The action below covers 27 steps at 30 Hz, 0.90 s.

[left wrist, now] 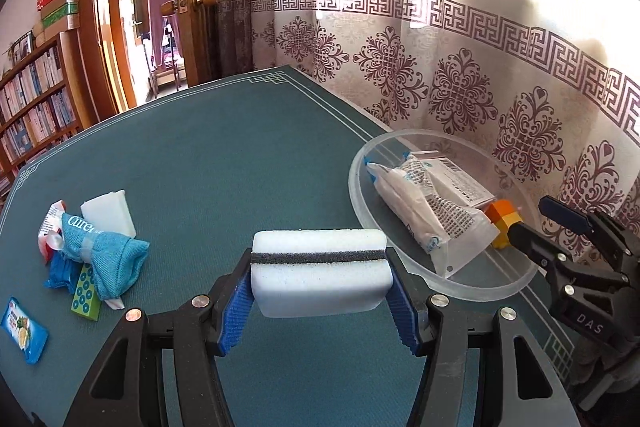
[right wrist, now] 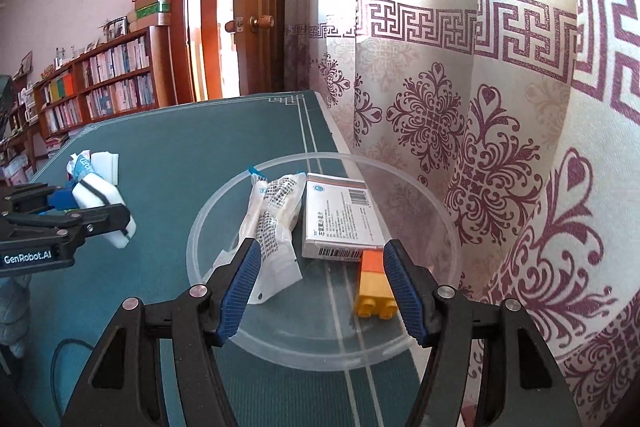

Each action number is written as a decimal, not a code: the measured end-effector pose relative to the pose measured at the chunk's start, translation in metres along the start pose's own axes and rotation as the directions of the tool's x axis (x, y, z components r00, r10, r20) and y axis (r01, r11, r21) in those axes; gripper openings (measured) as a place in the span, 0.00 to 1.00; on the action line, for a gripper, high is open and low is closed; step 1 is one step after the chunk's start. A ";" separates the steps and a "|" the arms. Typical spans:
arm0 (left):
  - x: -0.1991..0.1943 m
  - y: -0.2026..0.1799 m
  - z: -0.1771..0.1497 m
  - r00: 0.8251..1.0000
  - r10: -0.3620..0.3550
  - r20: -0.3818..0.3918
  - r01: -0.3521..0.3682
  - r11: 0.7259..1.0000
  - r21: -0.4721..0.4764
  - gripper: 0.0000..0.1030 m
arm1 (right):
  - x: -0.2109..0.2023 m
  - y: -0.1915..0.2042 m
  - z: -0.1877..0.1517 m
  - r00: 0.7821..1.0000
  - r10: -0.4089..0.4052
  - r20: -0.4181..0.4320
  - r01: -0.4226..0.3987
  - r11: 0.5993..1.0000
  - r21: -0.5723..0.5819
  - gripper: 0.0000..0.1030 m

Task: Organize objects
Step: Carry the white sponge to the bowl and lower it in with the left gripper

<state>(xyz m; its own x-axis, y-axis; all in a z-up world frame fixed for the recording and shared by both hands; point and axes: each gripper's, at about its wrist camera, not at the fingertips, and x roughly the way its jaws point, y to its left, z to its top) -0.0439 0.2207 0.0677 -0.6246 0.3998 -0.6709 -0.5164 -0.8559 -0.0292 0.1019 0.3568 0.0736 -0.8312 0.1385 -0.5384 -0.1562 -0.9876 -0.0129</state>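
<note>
While the left claw point(left wrist: 320, 291) pinches a soft white sponge point(left wrist: 320, 267) with a dark middle stripe above the green counter point(left wrist: 220, 155), the right claw point(right wrist: 318, 287) hangs spread and empty over the round clear plastic bowl point(left wrist: 360, 199) at two o'clock.

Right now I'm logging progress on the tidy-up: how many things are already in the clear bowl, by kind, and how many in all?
In the clear bowl:
Plastic packet: 1
Cardboard box: 1
Toy block, orange and yellow: 1
Total: 3
The sponge is not counted; the left hand-held gripper holds it outside the bowl.
</note>
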 end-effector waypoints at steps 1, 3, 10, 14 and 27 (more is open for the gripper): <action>0.002 -0.004 0.002 1.000 -0.010 0.000 0.010 1.000 0.009 0.62 | -0.001 -0.002 -0.002 1.000 0.000 -0.003 0.000 1.000 0.003 0.63; 0.006 -0.014 0.005 1.000 -0.027 0.002 0.027 0.999 0.028 0.62 | -0.004 -0.005 -0.007 1.000 0.000 -0.008 0.000 1.000 0.010 0.63; 0.020 -0.033 0.015 0.997 -0.080 -0.004 0.080 0.994 0.075 0.62 | -0.007 -0.013 -0.011 1.000 0.011 -0.009 -0.011 0.999 0.032 0.63; 0.030 -0.038 0.020 0.993 -0.121 0.000 0.120 0.988 0.098 0.62 | -0.008 -0.015 -0.011 1.000 0.021 -0.006 -0.020 0.999 0.038 0.63; 0.049 -0.034 0.026 0.976 -0.217 0.033 0.213 0.972 0.097 0.81 | 0.000 -0.011 -0.013 0.999 0.036 -0.030 -0.035 0.999 0.039 0.63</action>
<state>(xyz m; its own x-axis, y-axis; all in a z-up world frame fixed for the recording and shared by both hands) -0.0726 0.2785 0.0551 -0.5170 0.5863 -0.6236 -0.6916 -0.7154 -0.0992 0.1104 0.3664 0.0631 -0.8199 0.1004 -0.5637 -0.1475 -0.9883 0.0385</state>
